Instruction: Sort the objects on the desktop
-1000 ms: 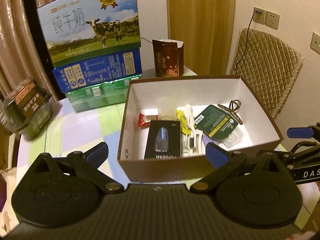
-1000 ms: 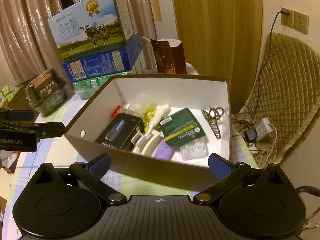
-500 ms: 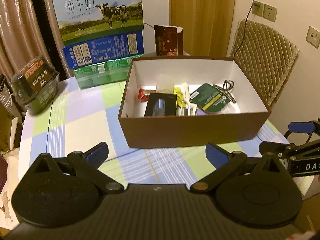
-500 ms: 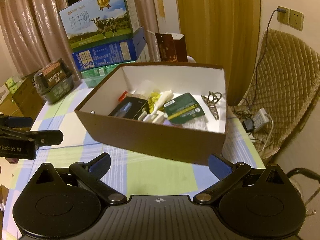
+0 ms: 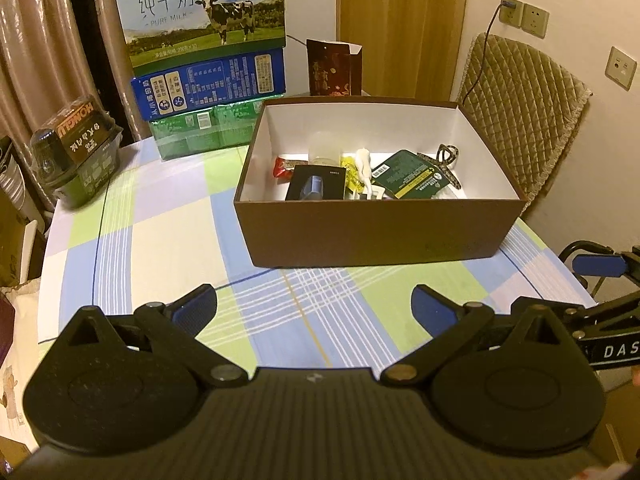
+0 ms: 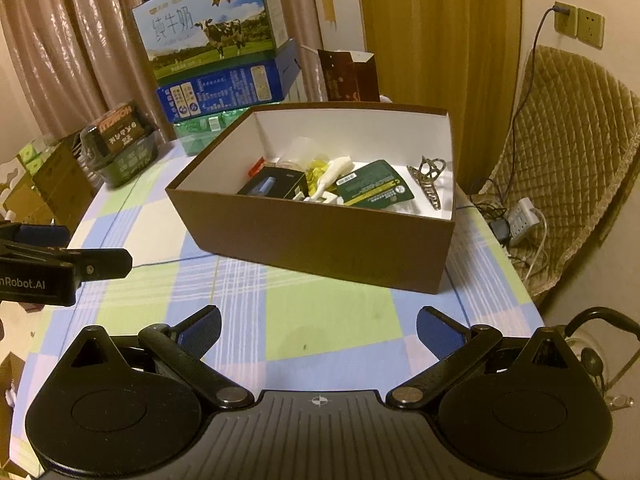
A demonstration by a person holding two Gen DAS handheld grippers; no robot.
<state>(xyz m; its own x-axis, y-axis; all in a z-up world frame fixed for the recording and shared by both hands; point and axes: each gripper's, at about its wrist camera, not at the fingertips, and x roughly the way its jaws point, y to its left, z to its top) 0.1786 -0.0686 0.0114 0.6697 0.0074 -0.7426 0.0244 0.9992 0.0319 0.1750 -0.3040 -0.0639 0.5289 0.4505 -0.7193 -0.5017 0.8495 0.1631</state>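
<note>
Left tongs [image 5: 314, 306] and right tongs [image 6: 318, 326] gaping, empty, brown box [image 5: 372, 232] beyond

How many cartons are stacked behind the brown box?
3. The milk carton on top, the blue carton under it, the green carton lowest, on the table behind the brown box. Others may be hidden.

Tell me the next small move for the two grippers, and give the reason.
Probably none beyond parking: the left gripper and right gripper both hang open and empty over the checked tablecloth, while the small items already lie inside the brown box. I see nothing loose on the cloth nearby.
</note>
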